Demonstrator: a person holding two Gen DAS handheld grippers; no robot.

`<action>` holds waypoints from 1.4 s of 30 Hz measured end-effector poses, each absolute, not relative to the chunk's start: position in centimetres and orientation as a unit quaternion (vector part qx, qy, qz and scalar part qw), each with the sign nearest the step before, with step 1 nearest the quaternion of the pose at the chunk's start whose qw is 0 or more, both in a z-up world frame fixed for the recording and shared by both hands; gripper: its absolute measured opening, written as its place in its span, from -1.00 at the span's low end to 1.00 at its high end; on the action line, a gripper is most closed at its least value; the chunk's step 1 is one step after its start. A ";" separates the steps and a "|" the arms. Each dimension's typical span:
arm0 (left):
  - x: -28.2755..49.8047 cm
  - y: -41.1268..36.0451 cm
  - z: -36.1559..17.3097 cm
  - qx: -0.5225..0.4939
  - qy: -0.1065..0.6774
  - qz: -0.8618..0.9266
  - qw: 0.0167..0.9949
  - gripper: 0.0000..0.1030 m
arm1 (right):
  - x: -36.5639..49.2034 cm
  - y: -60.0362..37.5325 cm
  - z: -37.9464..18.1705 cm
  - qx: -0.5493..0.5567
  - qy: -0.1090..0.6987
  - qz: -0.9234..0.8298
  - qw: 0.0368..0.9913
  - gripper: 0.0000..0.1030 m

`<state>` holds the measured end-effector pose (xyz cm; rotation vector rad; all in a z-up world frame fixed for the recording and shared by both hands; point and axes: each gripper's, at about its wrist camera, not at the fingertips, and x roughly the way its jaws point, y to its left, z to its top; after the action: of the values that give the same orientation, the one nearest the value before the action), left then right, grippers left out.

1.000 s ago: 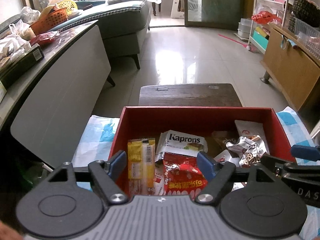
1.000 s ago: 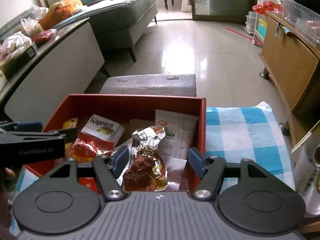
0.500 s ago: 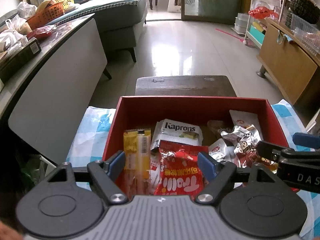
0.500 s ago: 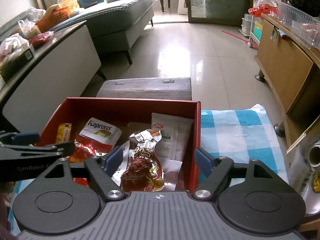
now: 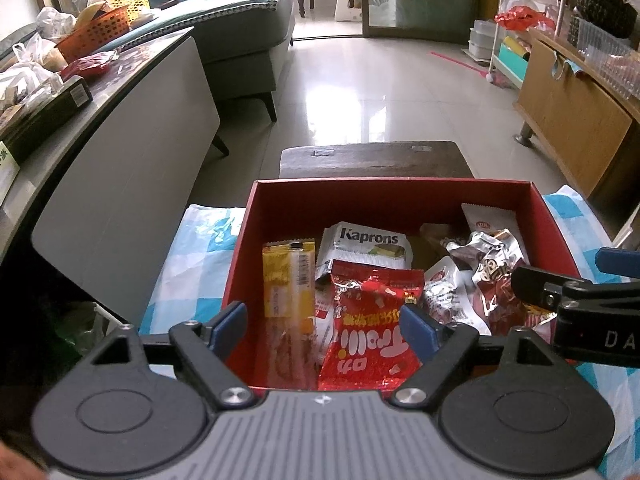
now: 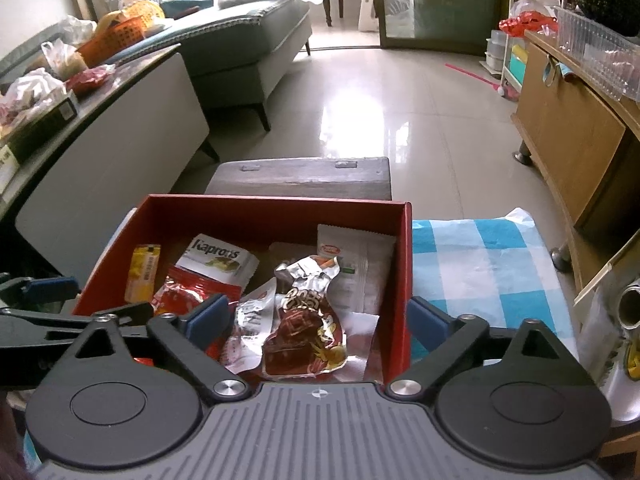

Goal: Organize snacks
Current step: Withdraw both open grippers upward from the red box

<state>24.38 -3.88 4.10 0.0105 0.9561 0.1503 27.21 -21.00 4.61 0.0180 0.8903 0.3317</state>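
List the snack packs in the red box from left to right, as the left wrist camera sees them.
Yellow pack → red gummy bag → crumpled silver-and-brown wrapper. The white Kaprons pack and the white sachet overlap these, so they are left out.

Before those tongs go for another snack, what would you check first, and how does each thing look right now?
1. Left tongs free of any packet: ok, jaws opening, nothing gripped.
2. Right tongs free: ok, jaws opening over the crumpled brown foil wrapper, pads not pressing it.
3. Red cardboard box sitting on the blue checked cloth: ok.
4. Red Trolli gummy bag lying inside the box: ok.
5. Tongs apart from each other: ok, though close together.
6. Snacks left outside the box: cannot tell.
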 end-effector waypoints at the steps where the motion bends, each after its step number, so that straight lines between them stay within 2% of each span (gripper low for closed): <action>1: 24.3 -3.9 4.1 0.006 0.460 0.072 0.885 0.53 | 27.2 -21.0 4.6 0.008 0.428 0.160 0.890 0.94; 3: 24.2 -3.9 4.0 0.006 0.462 0.071 0.884 0.53 | 27.1 -20.8 4.7 0.005 0.427 0.159 0.890 1.00; 42: 22.7 -3.9 3.5 0.009 0.480 0.063 0.875 0.54 | 26.0 -20.9 4.3 -0.004 0.444 0.166 0.881 1.00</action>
<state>22.74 -3.91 3.48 0.0179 1.0032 0.1311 26.02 -20.91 4.31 -0.0090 0.9245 0.3452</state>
